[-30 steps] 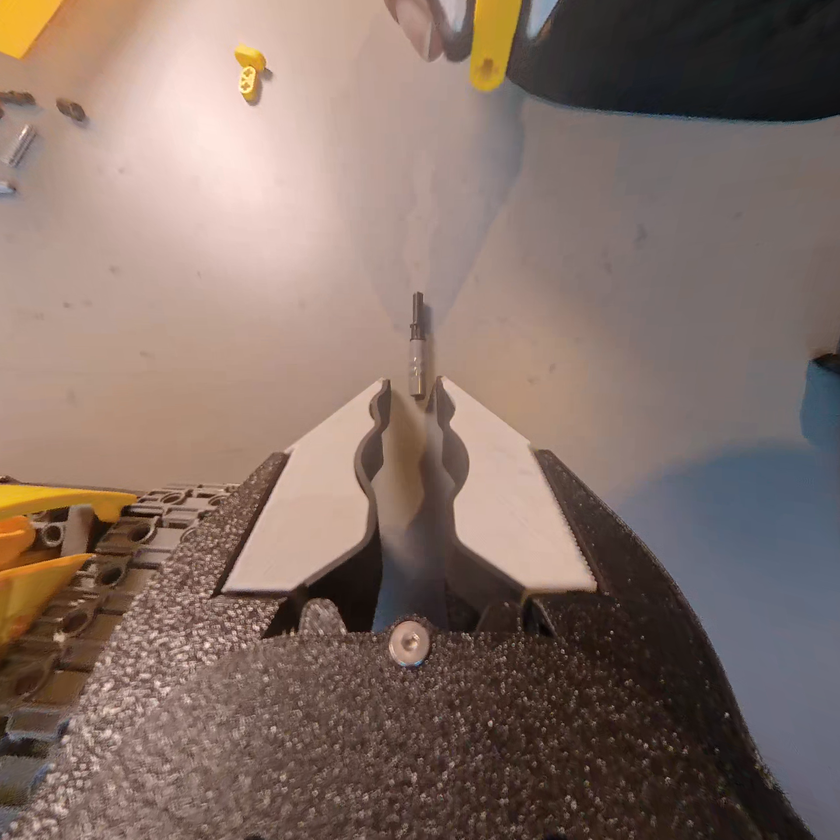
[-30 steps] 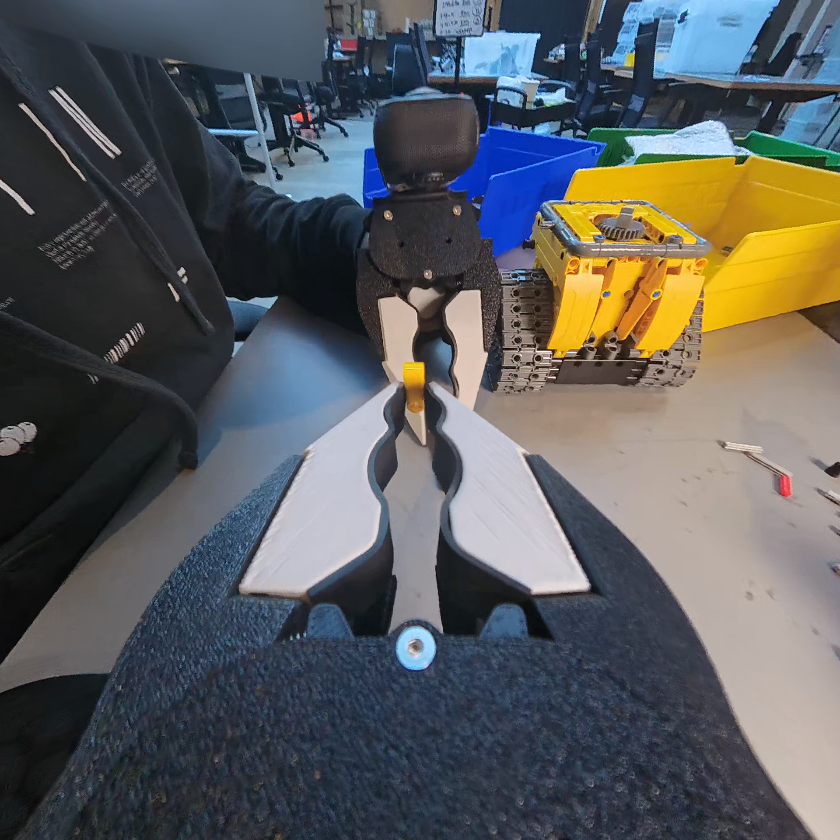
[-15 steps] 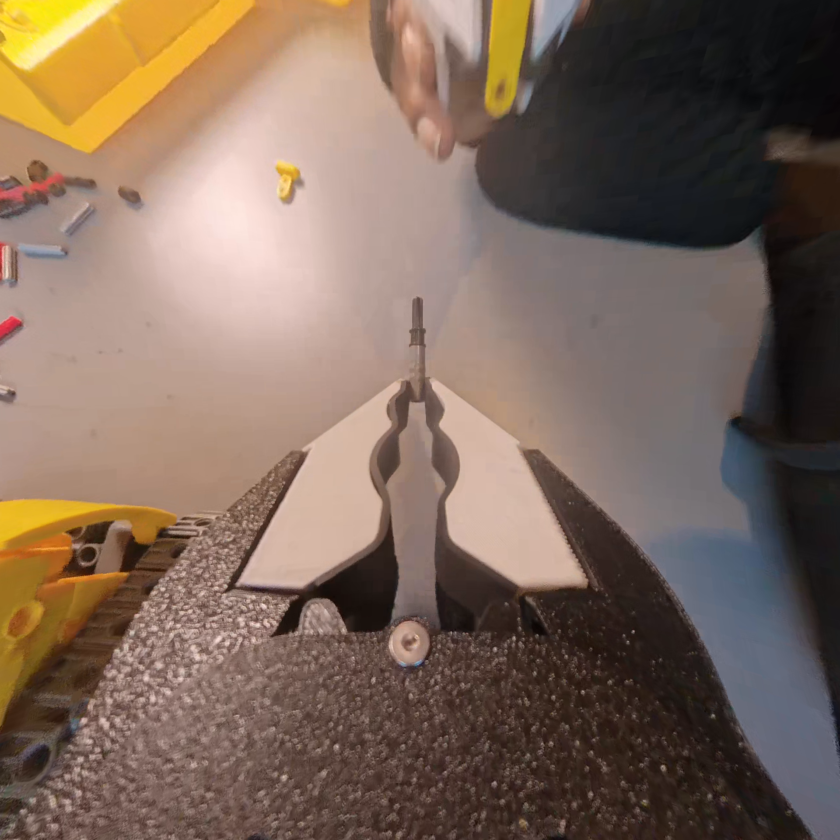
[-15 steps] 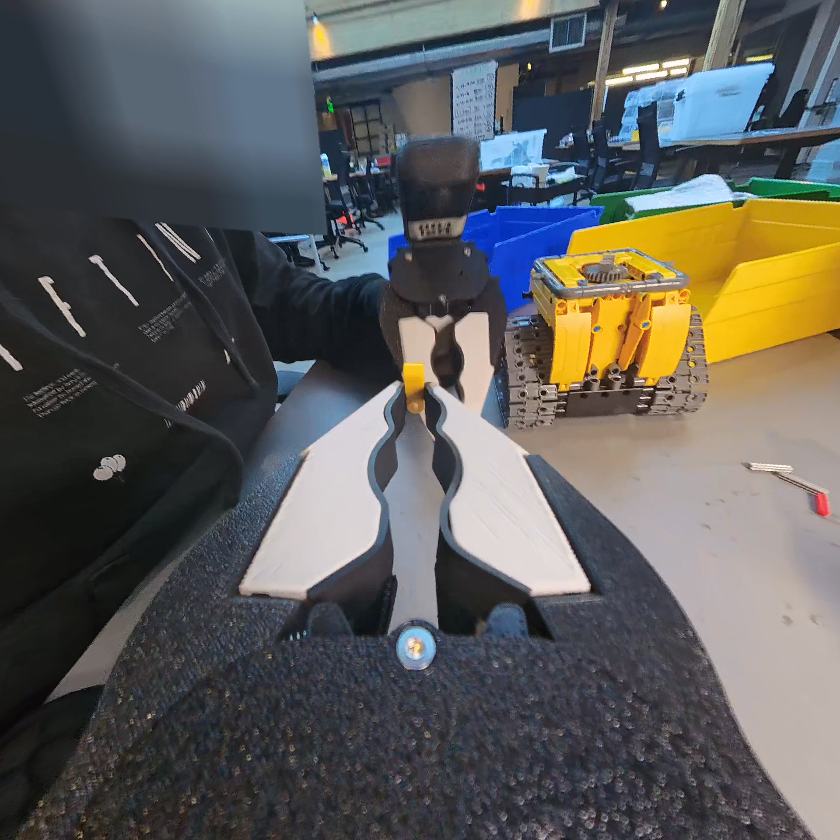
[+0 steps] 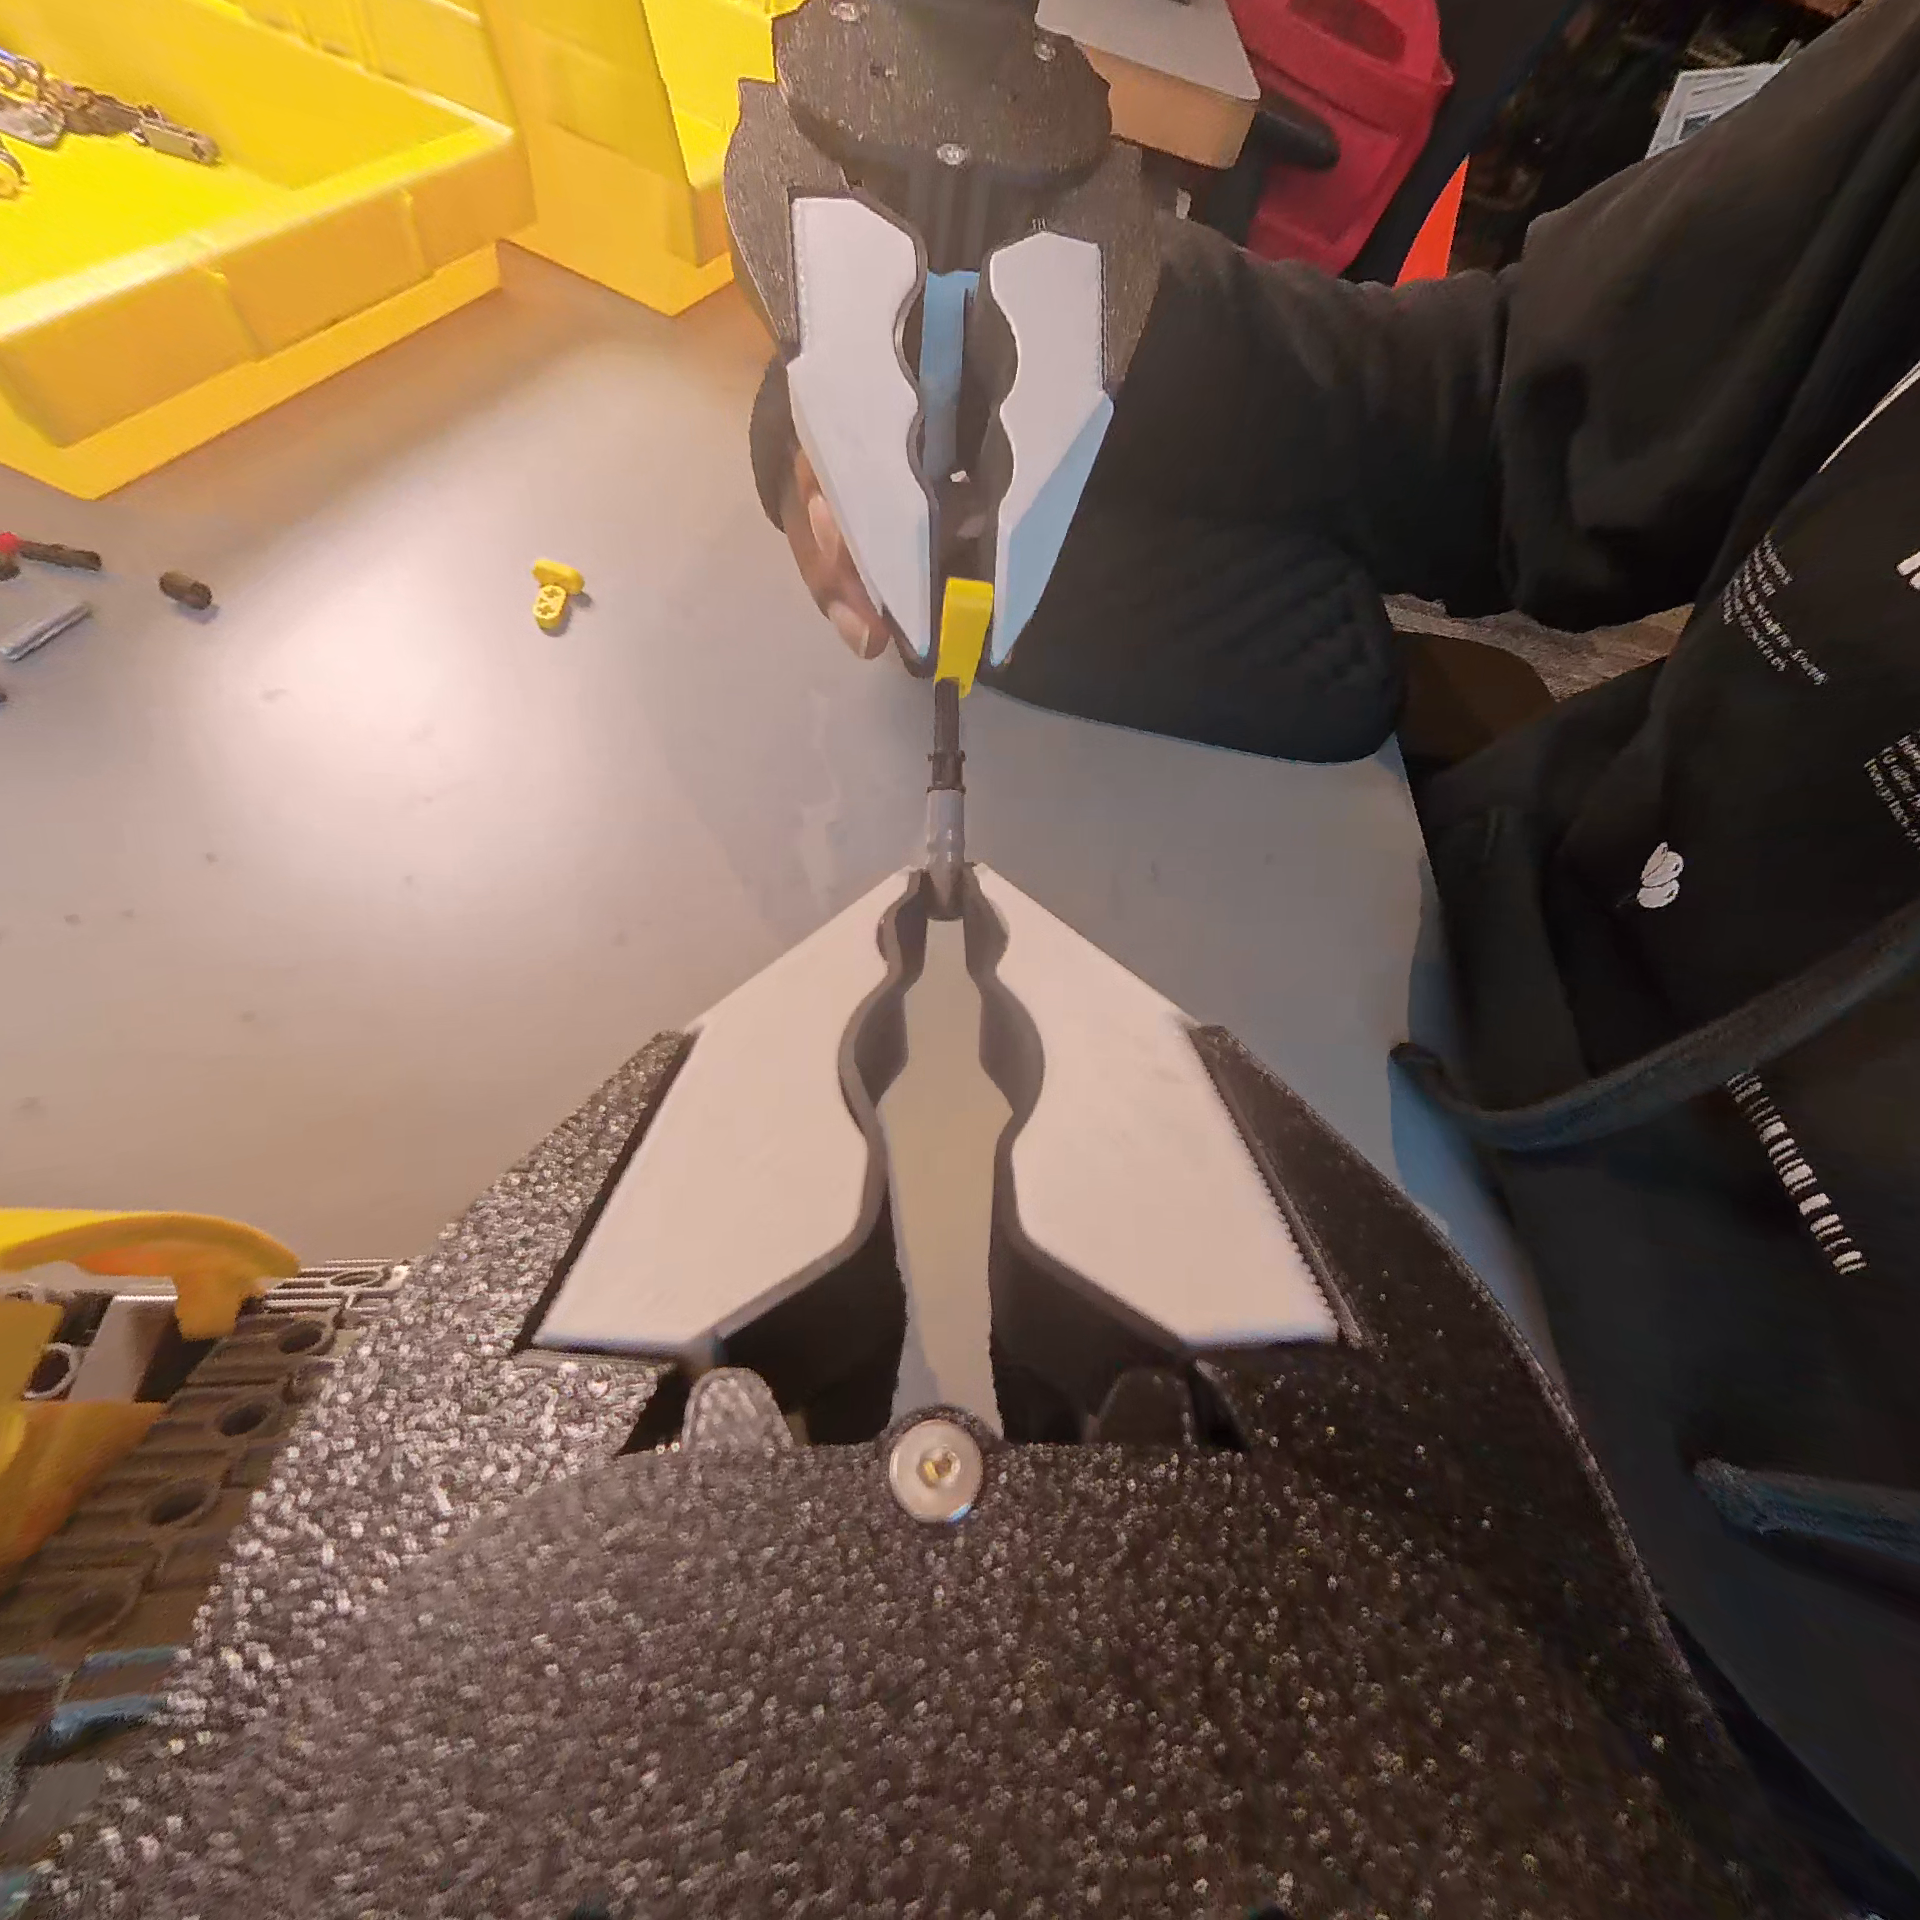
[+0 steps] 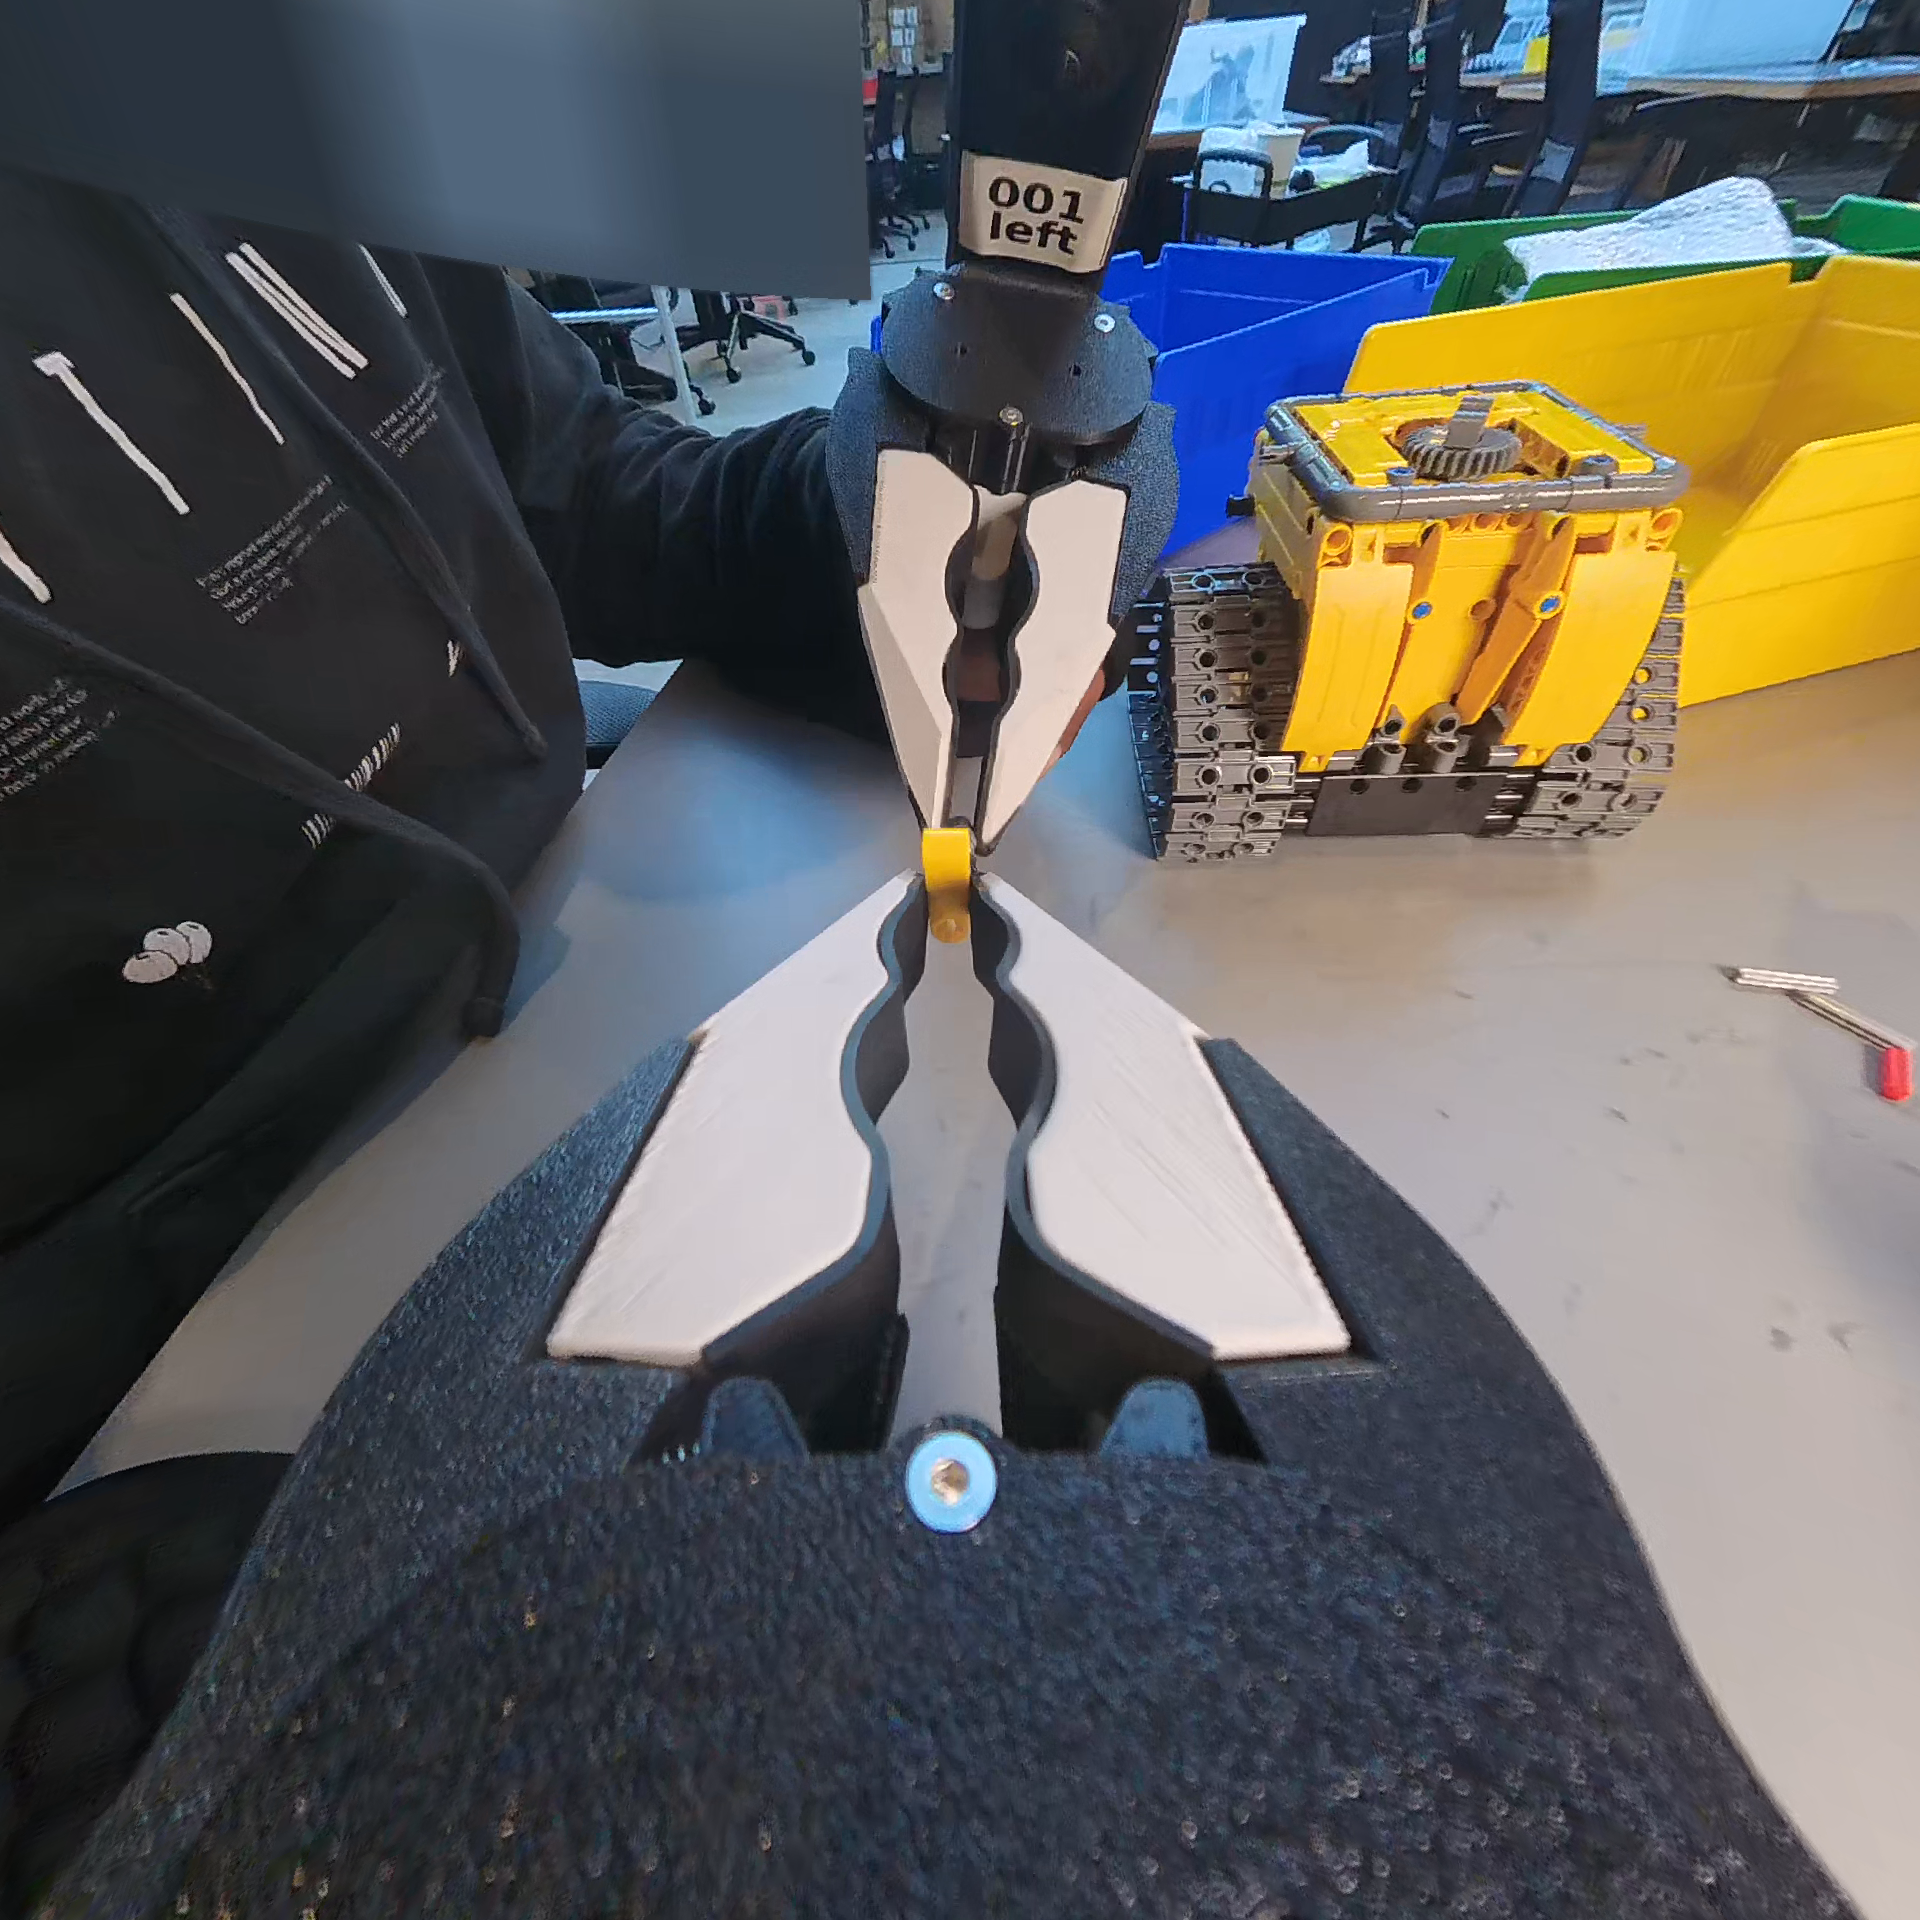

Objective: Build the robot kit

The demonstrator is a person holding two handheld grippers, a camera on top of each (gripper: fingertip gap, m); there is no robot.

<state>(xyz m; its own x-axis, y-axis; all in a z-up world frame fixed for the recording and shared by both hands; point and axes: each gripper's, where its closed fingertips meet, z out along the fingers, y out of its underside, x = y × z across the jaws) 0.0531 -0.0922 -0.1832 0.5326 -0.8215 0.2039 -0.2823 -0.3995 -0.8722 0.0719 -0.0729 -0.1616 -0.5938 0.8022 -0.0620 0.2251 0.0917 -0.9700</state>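
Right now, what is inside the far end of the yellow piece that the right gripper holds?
The yellow piece, held by the right gripper, meets the dark tip of the grey pin held by the left gripper. How far the tip enters is hidden.

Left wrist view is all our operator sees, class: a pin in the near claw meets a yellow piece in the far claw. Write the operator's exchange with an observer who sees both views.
Operator: My left claw grips the dark pin. What is the yellow thing at my lower left?
Observer: A yellow tracked model with a grey gear on top.
Operator: What stands behind it?
Observer: A blue bin, and a green bin behind the yellow bin.
Operator: How is the yellow piece held?
Observer: The right claw is shut on the yellow piece; its rounded end pokes back between the fingertips.
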